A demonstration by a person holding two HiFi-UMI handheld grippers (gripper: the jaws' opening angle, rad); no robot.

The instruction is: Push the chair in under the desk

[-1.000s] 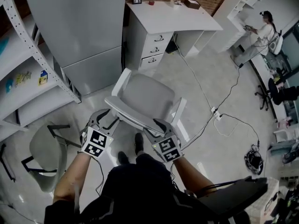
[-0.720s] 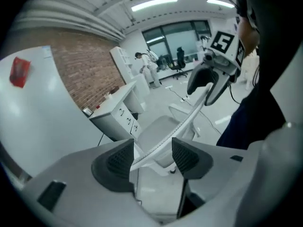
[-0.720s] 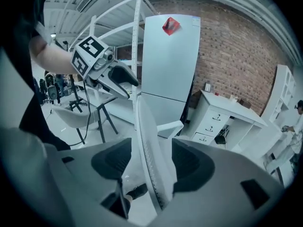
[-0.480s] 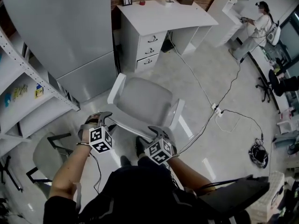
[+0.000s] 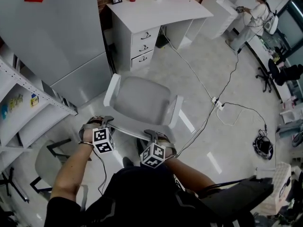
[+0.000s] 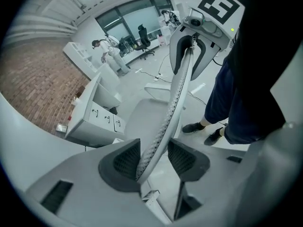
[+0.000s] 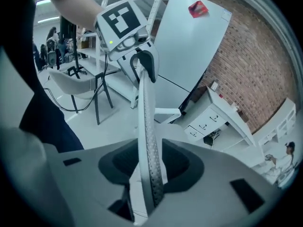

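The big grey cabinet fills the head view at 10 o'clock. The white desk stands at 12 o'clock, with drawers on its left side. The chair sits in the middle of the floor, well apart from the desk. Its seat faces the desk, and you stand just behind it at 6 o'clock.

Your left gripper is at 7 o'clock of the seat, on the top edge of the chair back. Its jaws have just been closing. The edge is between them, with one pad touching it and the other a little way off.

Your right gripper is at 5 o'clock. Its jaws have just been closing too, and both pads hug the edge.

A small power strip lies on the floor at 3 o'clock.
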